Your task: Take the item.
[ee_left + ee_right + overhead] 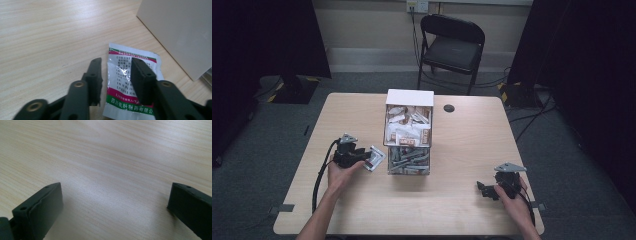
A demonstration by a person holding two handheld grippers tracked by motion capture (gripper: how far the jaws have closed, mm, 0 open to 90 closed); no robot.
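Across the middle of the high view runs the table (362, 115), pale wood. At its centre stands a clear two-tier bin (409, 132) with a white back: the upper tier is heaped with white packets, the lower with grey ones. Left of the bin's lower tier, the left gripper (362, 157) is over a sachet (375, 158), which sits just beside the bin. In the left gripper view the sachet (130, 85) lies flat on the wood at lower centre, between the jaws; they stand either side of it, one over its right half, but whether they pinch it or have let go I cannot tell. At the lower right of the high view the right gripper (483, 190) rests low on bare wood, jaws spread wide and empty.

Judging by this, one sachet is out of the bin or headed for it; the bin is still well stocked, so most of the sorting looks undone.
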